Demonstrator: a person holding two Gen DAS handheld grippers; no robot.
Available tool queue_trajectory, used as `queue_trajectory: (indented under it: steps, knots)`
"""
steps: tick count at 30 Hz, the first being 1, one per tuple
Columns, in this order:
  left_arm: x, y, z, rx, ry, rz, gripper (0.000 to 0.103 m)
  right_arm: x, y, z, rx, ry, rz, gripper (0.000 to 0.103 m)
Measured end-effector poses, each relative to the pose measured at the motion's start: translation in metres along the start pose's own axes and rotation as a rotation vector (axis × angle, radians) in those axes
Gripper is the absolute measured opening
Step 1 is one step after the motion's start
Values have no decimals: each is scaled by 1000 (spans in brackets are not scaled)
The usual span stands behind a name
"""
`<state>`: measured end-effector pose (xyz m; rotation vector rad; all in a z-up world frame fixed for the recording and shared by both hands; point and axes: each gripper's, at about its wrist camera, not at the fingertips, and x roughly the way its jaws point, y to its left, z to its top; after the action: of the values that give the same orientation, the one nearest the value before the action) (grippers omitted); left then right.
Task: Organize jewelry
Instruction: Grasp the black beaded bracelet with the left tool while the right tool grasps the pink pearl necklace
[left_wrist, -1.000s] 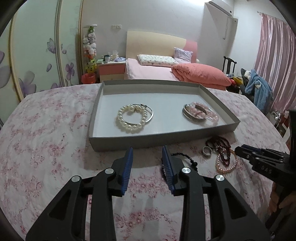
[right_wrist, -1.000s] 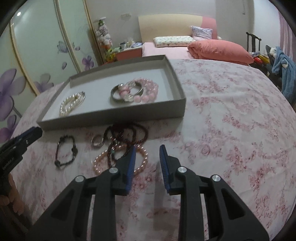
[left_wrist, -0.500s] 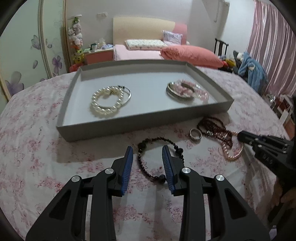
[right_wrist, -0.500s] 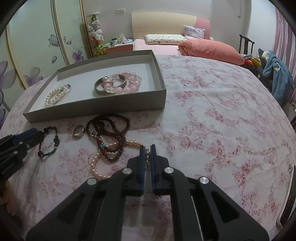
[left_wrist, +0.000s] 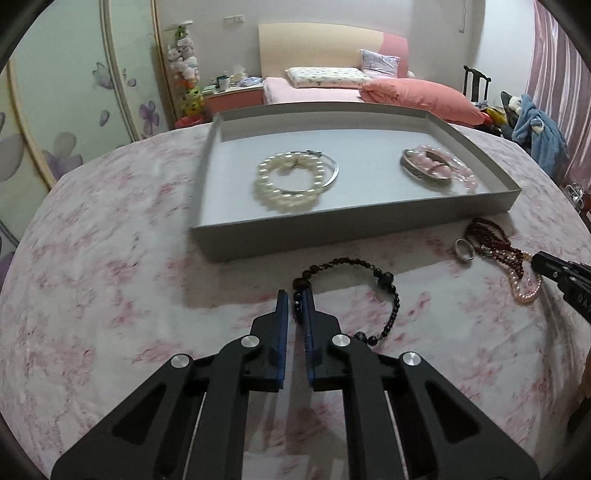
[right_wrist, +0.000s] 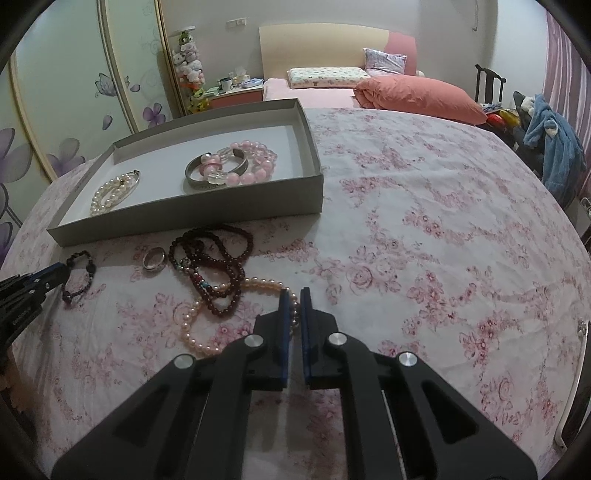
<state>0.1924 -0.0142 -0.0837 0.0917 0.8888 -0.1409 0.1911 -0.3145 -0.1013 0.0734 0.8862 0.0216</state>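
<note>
A grey tray (left_wrist: 354, 225) (right_wrist: 192, 218) on the floral cloth holds a white pearl bracelet (left_wrist: 291, 181) (right_wrist: 110, 192) with a thin silver bangle, and a silver bangle with pink beads (left_wrist: 436, 168) (right_wrist: 232, 168). In front of the tray lie a black bead bracelet (left_wrist: 369, 284) (right_wrist: 79, 275), a silver ring (left_wrist: 463, 250) (right_wrist: 154, 257), dark red beads (left_wrist: 495, 243) (right_wrist: 214, 262) and a pink pearl strand (left_wrist: 526, 290) (right_wrist: 221, 325). My left gripper (left_wrist: 296, 301) is shut on the black bead bracelet. My right gripper (right_wrist: 294, 299) is shut on the pink pearl strand.
Beyond the table stand a bed with a pink quilt (right_wrist: 417, 96), a bedside cabinet (left_wrist: 232, 98), flowered wardrobe doors (left_wrist: 66, 110) and a chair with blue clothes (right_wrist: 554, 147). The floral cloth (right_wrist: 443, 240) stretches to the right of the tray.
My left gripper came down over the black bead bracelet and closed on it. My right gripper closed on the pink pearl strand about half a second ago and stays shut.
</note>
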Motion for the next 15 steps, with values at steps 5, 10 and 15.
queue_trajectory:
  steps: [5, 10, 15]
  knots:
    - [-4, 4, -4, -5, -1, -6, 10, 0, 0, -1, 0, 1, -1, 8]
    - [-4, 3, -4, -3, -1, -3, 10, -1, 1, -3, -5, -2, -5, 8]
    - [-4, 1, -2, -1, 0, 1, 9, -2, 1, -3, -10, 0, -12, 7]
